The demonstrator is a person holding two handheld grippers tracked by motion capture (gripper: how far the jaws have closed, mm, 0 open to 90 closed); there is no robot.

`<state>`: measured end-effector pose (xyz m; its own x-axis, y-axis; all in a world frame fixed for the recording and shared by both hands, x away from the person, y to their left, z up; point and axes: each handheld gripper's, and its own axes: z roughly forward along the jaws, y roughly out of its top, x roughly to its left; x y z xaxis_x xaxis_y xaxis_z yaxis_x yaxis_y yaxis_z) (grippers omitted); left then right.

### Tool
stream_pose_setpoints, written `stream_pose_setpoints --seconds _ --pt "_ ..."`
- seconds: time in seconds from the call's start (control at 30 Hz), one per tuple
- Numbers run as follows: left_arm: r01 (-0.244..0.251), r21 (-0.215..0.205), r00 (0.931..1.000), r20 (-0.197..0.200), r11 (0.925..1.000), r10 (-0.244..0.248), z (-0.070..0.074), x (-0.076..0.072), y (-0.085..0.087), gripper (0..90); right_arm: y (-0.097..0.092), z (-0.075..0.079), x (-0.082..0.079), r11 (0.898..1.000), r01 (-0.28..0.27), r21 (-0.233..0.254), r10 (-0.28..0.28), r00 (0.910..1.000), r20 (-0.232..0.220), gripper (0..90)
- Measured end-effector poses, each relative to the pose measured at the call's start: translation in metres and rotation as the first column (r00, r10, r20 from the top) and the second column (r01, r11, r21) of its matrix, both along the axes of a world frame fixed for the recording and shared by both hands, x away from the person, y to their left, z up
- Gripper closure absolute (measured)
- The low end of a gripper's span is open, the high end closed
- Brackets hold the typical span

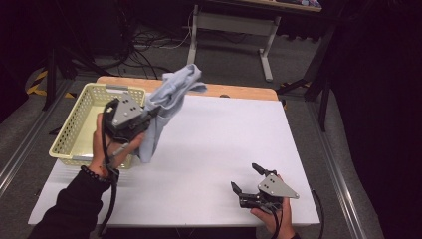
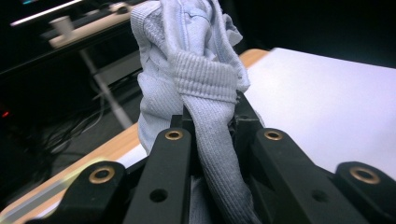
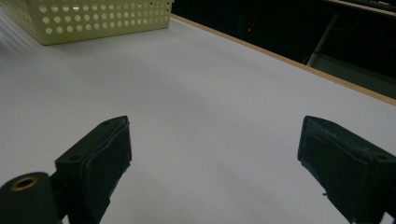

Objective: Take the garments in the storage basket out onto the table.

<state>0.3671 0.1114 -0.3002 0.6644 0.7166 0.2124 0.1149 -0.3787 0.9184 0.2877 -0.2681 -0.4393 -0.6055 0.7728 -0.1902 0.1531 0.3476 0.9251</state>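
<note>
pale blue cloth lifted beside the basket, right claw waiting

the left claw (image 1: 149, 112) was clamped on a pale blue knitted cloth (image 1: 171, 97) and held it up in the air at the table's (image 1: 224, 149) far left, just beside the yellow perforated basket (image 1: 79, 119). in the left gripper view the ribbed cloth (image 2: 205, 93) was pinched between the two black jaws, a bunch of it standing above them and a strand trailing down between them. in the high view the cloth rose above the claw and also hung down from it, its lower end near the basket's near right corner; whether it touched the table could not be told.

the right claw (image 1: 247, 180) rested low at the near right of the table, well apart from the cloth, its jaws spread wide with nothing between them; the right gripper view showed bare white table (image 3: 201, 107) ahead and the basket (image 3: 93, 18) at the far left.

judged from this, the step in hand was carrying the gripped cloth, either toward the basket or out over the open table. the next move would call for keeping the hanging end clear of the basket rim, then settling the cloth before letting go.
</note>
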Motion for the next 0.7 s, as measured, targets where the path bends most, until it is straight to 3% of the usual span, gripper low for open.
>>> stream_pose_setpoints --seconds 0.07,0.23,0.27,0.33,0.43,0.47,0.6,0.63,0.7 --pt "0.058 0.007 0.9981 -0.021 0.9983 -0.058 -0.007 -0.005 -0.018 81.0 -0.001 0.0 0.001 1.0 -0.001 0.008 0.001 1.0 -0.007 10.2" --pt "0.126 0.026 0.991 -0.049 0.9917 -0.125 -0.021 -0.016 -0.042 80.9 -0.003 0.0 0.001 1.0 -0.001 0.026 0.001 0.9999 -0.01 10.3" --pt "0.166 0.019 0.9835 -0.076 0.9859 -0.164 -0.029 -0.02 -0.054 80.9 -0.004 0.0 0.001 1.0 0.0 0.03 0.0 0.9999 -0.011 10.3" --pt "0.19 0.027 0.9777 -0.097 0.9815 -0.186 -0.035 -0.021 -0.062 80.9 -0.006 0.0 0.002 0.999 0.005 0.035 -0.005 0.9999 -0.014 10.3" --pt "0.21 0.03 0.9712 -0.122 0.9773 -0.205 -0.041 -0.022 -0.072 80.8 -0.008 0.0 0.004 0.999 0.015 0.044 -0.014 0.9997 -0.021 10.4" --pt "0.228 0.029 0.9639 -0.148 0.9732 -0.221 -0.048 -0.02 -0.08 80.7 -0.009 0.0 0.004 0.999 0.017 0.051 -0.015 0.9996 -0.022 10.5" --pt "0.253 0.04 0.9487 -0.206 0.9666 -0.24 -0.067 -0.014 -0.094 79.4 -0.012 0.0 0.007 0.997 0.033 0.064 -0.031 0.9991 -0.029 10.5" --pt "0.248 0.044 0.9495 -0.21 0.9678 -0.234 -0.071 -0.013 -0.096 77.1 -0.012 0.0 0.007 0.997 0.04 0.066 -0.038 0.9988 -0.033 10.4" --pt "0.248 0.033 0.9498 -0.205 0.9682 -0.236 -0.073 -0.013 -0.098 62.2 -0.013 -0.001 0.007 0.997 0.045 0.068 -0.043 0.9985 -0.034 10.1"
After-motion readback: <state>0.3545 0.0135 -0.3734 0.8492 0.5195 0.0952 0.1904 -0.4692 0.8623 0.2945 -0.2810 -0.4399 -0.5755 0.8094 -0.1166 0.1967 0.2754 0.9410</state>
